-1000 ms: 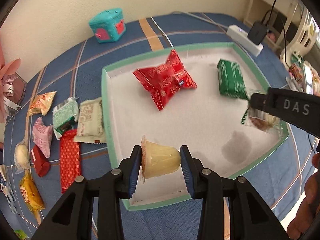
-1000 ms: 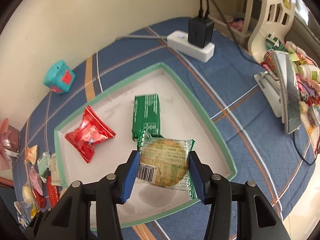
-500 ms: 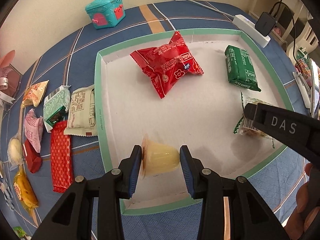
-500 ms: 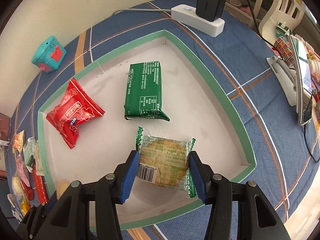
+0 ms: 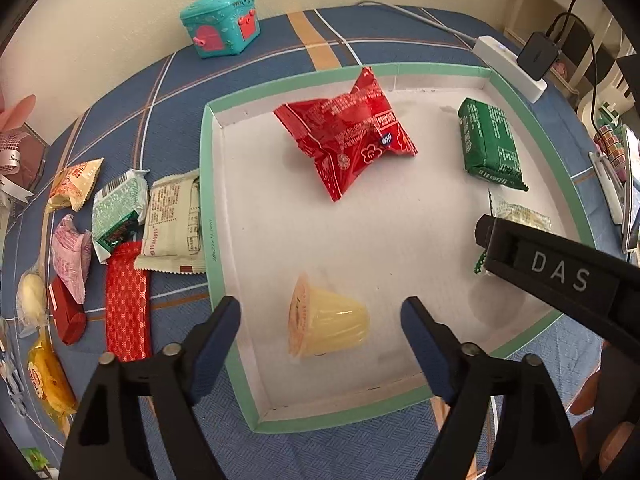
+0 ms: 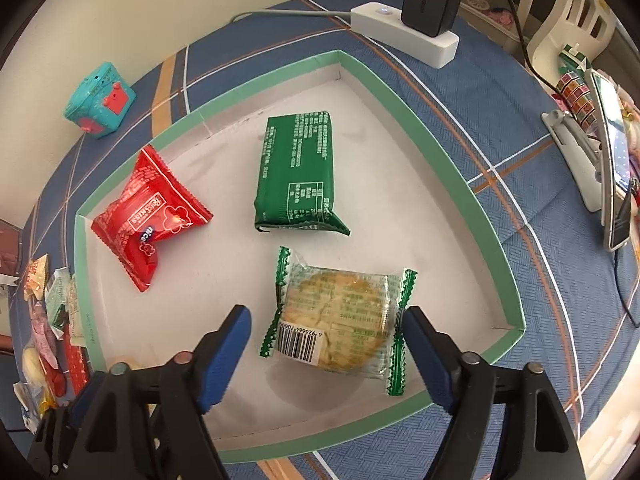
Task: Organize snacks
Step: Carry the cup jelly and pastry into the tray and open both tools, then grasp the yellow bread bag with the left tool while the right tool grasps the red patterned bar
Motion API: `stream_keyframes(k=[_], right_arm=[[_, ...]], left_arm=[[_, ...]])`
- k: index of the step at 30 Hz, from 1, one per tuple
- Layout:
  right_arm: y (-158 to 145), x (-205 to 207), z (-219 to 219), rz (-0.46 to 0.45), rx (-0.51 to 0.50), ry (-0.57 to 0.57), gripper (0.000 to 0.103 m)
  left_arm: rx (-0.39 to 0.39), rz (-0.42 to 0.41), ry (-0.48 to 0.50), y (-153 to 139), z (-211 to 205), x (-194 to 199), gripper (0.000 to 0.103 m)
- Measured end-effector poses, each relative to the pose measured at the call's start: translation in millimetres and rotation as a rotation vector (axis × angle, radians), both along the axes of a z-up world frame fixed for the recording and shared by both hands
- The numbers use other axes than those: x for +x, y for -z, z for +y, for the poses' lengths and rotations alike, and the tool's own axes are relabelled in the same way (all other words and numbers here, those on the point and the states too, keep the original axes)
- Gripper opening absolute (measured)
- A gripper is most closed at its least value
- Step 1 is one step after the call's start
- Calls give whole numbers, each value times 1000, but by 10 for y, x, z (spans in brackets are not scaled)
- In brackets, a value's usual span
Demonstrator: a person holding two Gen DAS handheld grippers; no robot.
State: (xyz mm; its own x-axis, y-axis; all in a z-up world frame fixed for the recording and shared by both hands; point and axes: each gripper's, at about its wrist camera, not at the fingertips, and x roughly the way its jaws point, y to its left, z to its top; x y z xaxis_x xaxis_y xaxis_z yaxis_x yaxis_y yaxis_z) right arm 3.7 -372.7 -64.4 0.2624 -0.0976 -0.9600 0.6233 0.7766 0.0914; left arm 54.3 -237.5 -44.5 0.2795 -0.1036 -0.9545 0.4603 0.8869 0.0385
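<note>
A white tray with a green rim [image 5: 208, 216] [image 6: 472, 200] lies on the blue cloth. In it lie a red snack bag [image 5: 348, 132] [image 6: 148, 216], a green packet [image 5: 490, 144] [image 6: 298, 172], a yellow jelly cup [image 5: 328, 322] on its side and a wrapped round cracker [image 6: 340, 316] [image 5: 520, 218]. My left gripper [image 5: 322, 320] is open around the jelly cup without touching it. My right gripper [image 6: 326, 328] is open around the cracker; its arm crosses the left wrist view's right side.
Several loose snack packets [image 5: 120, 216] lie on the cloth left of the tray. A teal toy box [image 5: 220, 22] [image 6: 100, 100] stands at the back. A white power strip with a black charger [image 6: 416, 24] and a phone on a stand [image 6: 608, 160] are at the right.
Both grippers lowered toward the tray and opened. The jelly cup and the cracker were let go and now lie on the tray floor.
</note>
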Motion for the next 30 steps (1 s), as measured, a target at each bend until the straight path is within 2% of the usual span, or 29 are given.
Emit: stream_keyframes(k=[1, 3, 5, 14, 18, 23, 28, 30], right_arm=[[-11, -1, 2, -5, -4, -1, 86], [-44, -14, 14, -21, -14, 3, 99], [-81, -28, 13, -40, -26, 10, 103], [-183, -79, -47, -76, -33, 29, 103], [-238, -112, -50, -83, -39, 19, 103], [-270, -82, 54, -85, -46, -8, 103], [-357, -28, 212, -94, -72, -55, 103], [-411, 2, 289, -102, -83, -82, 103]], left_arm=[[-1, -2, -3, -8, 14, 7, 86], [-5, -5, -12, -24, 38, 21, 91], [-11, -11, -28, -69, 67, 28, 95], [-15, -47, -162, -203, 405, 192, 96], [-62, -31, -270, -225, 674, 293, 96], [-101, -50, -403, -327, 1099, 380, 96], [-183, -41, -494, -420, 1475, 424, 96], [-193, -46, -535, -436, 1625, 442, 96]])
